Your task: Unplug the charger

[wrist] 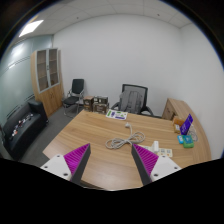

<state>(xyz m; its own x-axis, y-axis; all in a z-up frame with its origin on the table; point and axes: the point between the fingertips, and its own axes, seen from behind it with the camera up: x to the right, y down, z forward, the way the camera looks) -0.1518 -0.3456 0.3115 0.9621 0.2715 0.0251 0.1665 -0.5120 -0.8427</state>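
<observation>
- Fingers (110,160): I hold them spread wide over the near edge of the worktop (95,135), nothing between them, purple pads facing inward.
- White cable (122,143): loose loops lying just ahead of the fingers, between their tips. I take this for the charger lead; the plug itself I cannot make out. Risk: closing on slack cable rather than the plug body would drag the lead and strain it.
- Power strip (117,115): pale block beyond the cable, mid-worktop, likely where the charger sits. Risk: it lies unsecured, so a pull may lift the whole strip instead of freeing the plug.
- Small clutter (185,138): to the right of the fingers, near the worktop edge; a sweeping cable could knock it.
- Office chair (132,98): beyond the worktop, well clear.
- Wooden cabinet (47,80): far left against the wall.
</observation>
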